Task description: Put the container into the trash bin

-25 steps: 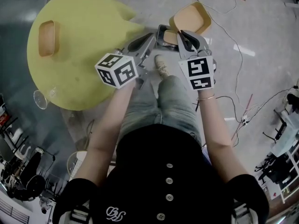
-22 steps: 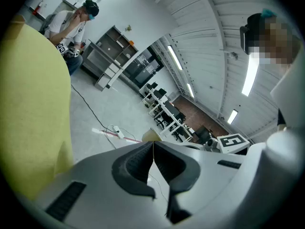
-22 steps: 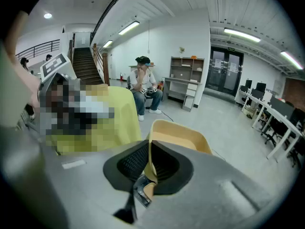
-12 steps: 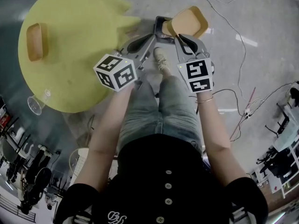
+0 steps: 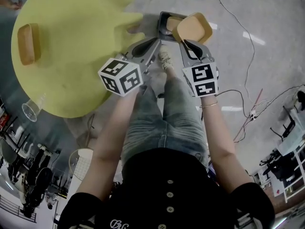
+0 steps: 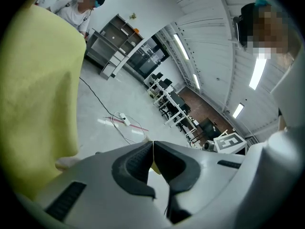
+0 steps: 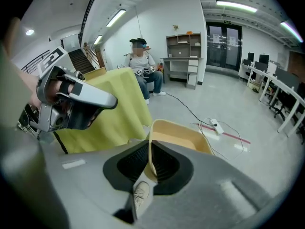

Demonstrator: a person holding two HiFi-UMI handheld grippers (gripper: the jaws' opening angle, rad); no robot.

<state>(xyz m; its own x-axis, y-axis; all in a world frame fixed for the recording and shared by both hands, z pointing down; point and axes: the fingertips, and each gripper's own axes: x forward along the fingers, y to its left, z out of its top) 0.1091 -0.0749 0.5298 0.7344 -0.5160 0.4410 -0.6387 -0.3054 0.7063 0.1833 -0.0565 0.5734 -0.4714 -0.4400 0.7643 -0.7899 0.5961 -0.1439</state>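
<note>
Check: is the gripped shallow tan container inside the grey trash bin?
Not inside. The right gripper pinches the shallow tan container by its rim, over the edge of the grey trash bin.

bright ceiling strip lights, dim head view, strong fisheye edge distortion.

The container [image 5: 193, 27] is a shallow tan tray with rounded corners. It's tilted, with one rim wall pinched in the right gripper [image 7: 150, 159], and hangs over the right edge of the trash bin [image 5: 162, 26]. That's a dark open box on the floor, maybe with another tan tray [image 5: 172, 23] inside.
</note>
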